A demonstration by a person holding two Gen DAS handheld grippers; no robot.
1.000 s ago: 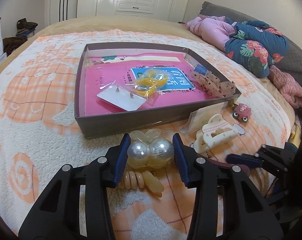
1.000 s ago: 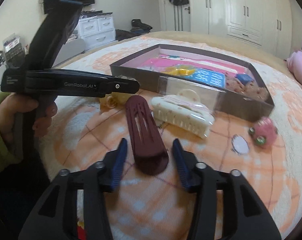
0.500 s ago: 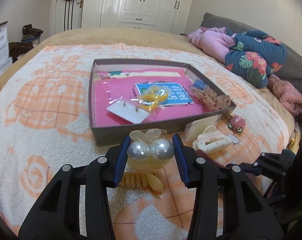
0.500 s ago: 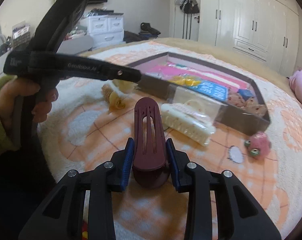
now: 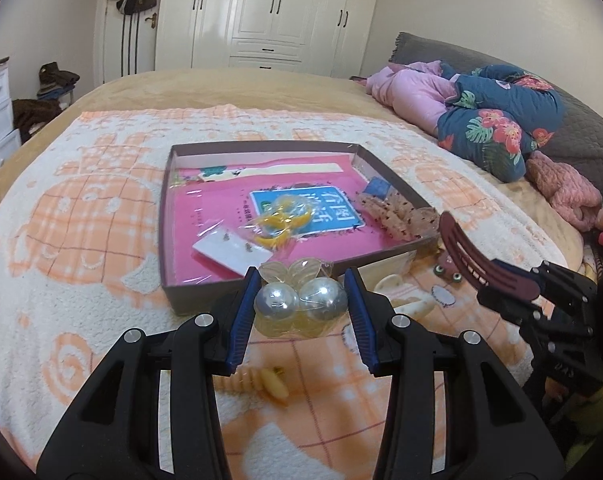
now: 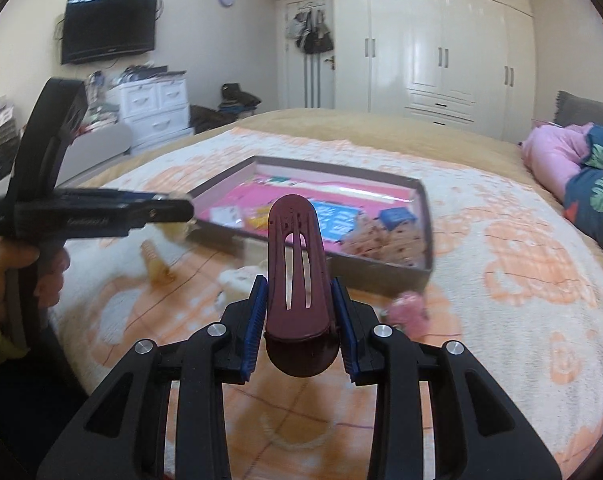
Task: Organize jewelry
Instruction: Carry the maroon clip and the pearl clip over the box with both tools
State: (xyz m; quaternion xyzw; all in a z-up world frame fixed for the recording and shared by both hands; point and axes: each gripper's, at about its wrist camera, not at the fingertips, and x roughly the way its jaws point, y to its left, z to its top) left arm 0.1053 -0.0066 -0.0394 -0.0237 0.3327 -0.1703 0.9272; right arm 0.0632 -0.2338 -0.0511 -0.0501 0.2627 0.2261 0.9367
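Clearly both tongs are loaded: left gripper pinches the bagged pearl hair tie, right gripper the maroon hair clip; the slick bag could slip before the box's near edge

A home bedroom: bed, white wardrobe, wall television.

Glossy pearly beads in clear film; smooth maroon plastic clip; fluffy cloth blanket.

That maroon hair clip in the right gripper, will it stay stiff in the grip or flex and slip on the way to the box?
The maroon hair clip looks like hard moulded plastic, so probably stiff. Its glossy, tapering sides could let it slide between the right gripper pads. It sticks up well beyond the pads, so it may pivot if bumped on the box wall.
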